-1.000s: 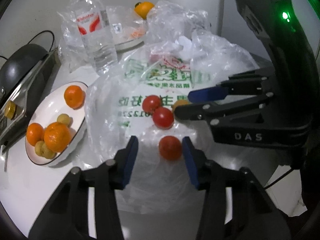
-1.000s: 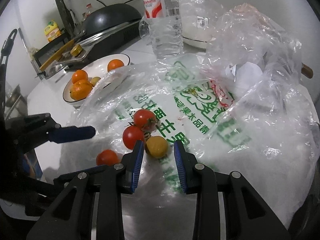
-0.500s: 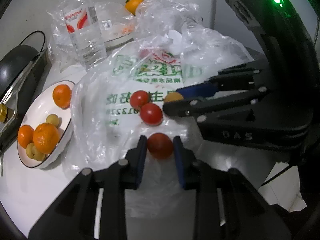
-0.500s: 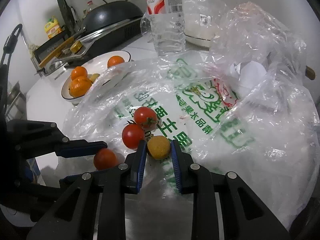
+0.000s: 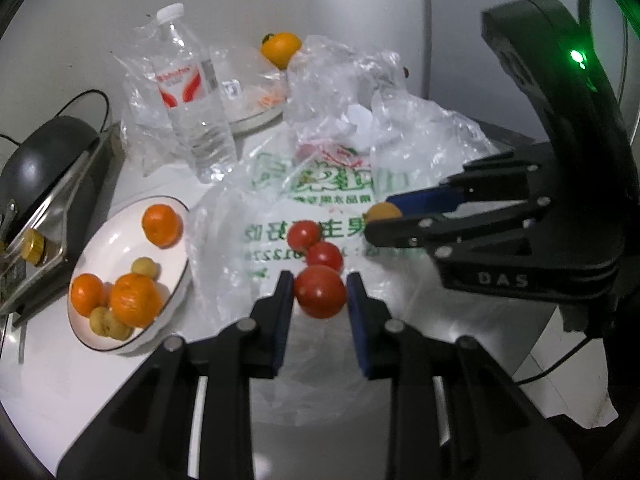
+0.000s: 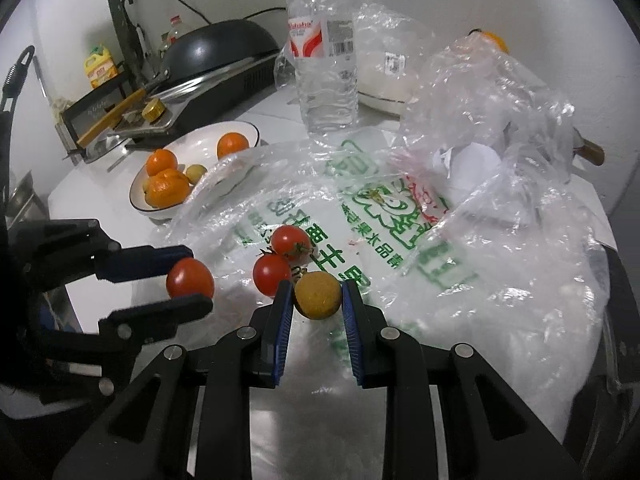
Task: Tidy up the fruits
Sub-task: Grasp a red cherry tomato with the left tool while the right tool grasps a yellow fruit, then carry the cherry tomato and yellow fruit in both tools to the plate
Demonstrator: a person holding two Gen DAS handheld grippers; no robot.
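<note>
Now the left gripper clamps a tomato, the right gripper a yellow fruit, both just above the bag; two tomatoes remain, far-left plate half filled.

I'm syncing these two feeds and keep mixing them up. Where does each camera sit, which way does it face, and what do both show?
Left wrist view: rides the left gripper, looking down along its fingers at the round red tomato they clamp; the right gripper enters from the right.
Right wrist view: rides the right gripper, looking down along its fingers at the small round yellow-brown fruit they clamp; the left gripper enters from the left.
Shared: the printed clear plastic bag, the white black-rimmed plate of oranges, the clear plastic water bottle.
</note>
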